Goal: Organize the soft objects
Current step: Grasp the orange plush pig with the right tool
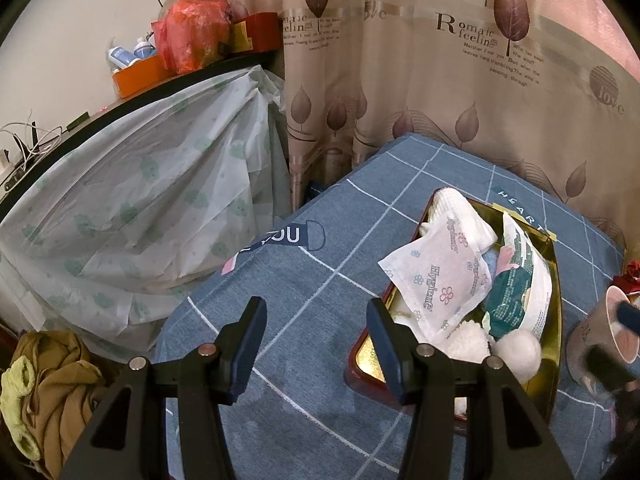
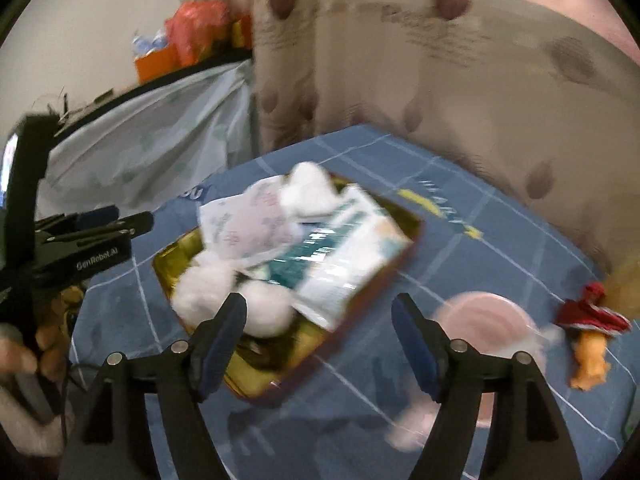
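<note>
A blue checked cloth (image 1: 304,280) covers the surface, with a leaf-print curtain (image 1: 400,80) behind it and a plastic-draped shelf (image 1: 140,184) at the far left. A gold tin (image 1: 550,264) on the cloth holds a white packet (image 1: 440,276), a green wrapper (image 1: 516,292) and cotton balls (image 1: 518,350). The left gripper (image 1: 316,320) hangs open and empty over bare cloth left of the tin. The right gripper (image 2: 318,316), also open and empty, is above the tin's near edge. Only the blurred right view shows the pink cup (image 2: 486,320) and a red and orange toy (image 2: 592,336) at the right.
</note>
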A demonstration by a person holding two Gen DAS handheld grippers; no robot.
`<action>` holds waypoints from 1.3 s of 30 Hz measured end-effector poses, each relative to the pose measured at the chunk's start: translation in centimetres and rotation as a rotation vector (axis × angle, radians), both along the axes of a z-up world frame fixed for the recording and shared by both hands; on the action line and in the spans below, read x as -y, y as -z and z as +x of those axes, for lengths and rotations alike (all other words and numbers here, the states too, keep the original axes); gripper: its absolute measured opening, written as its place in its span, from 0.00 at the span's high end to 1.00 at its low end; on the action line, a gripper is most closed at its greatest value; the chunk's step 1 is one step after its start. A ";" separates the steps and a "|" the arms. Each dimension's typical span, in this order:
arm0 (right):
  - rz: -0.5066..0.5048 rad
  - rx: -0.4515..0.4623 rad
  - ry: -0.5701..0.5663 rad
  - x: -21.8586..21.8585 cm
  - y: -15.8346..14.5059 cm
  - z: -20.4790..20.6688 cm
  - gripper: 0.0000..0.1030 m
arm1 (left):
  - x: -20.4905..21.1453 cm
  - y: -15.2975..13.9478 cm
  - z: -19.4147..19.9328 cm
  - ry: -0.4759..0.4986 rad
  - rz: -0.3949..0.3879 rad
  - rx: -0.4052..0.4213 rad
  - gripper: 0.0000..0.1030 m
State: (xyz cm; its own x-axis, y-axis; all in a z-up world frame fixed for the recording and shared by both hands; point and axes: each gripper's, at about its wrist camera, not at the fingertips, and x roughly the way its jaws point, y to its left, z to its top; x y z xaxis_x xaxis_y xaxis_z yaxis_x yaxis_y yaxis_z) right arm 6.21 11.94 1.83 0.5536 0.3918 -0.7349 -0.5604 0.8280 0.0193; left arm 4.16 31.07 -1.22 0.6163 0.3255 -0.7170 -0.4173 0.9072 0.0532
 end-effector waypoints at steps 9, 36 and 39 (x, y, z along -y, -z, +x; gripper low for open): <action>-0.036 0.045 0.269 13.2 -1.1 0.5 0.26 | 0.4 0.0 -0.1 0.012 0.022 -0.003 0.48; -0.048 -0.087 0.586 29.0 8.4 11.2 0.56 | 15.8 -3.0 3.6 0.456 0.117 0.042 0.46; -0.043 -0.089 0.584 29.7 8.4 9.3 0.56 | 19.5 -3.5 3.8 0.555 0.095 0.052 0.45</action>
State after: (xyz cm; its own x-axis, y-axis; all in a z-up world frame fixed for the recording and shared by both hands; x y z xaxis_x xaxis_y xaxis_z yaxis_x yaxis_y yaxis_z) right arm 15.51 -17.79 -6.53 0.6043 0.0102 -0.7967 -0.0097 0.9999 0.0054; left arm 7.94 11.56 2.32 0.7475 0.0042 -0.6642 0.1167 0.9836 0.1376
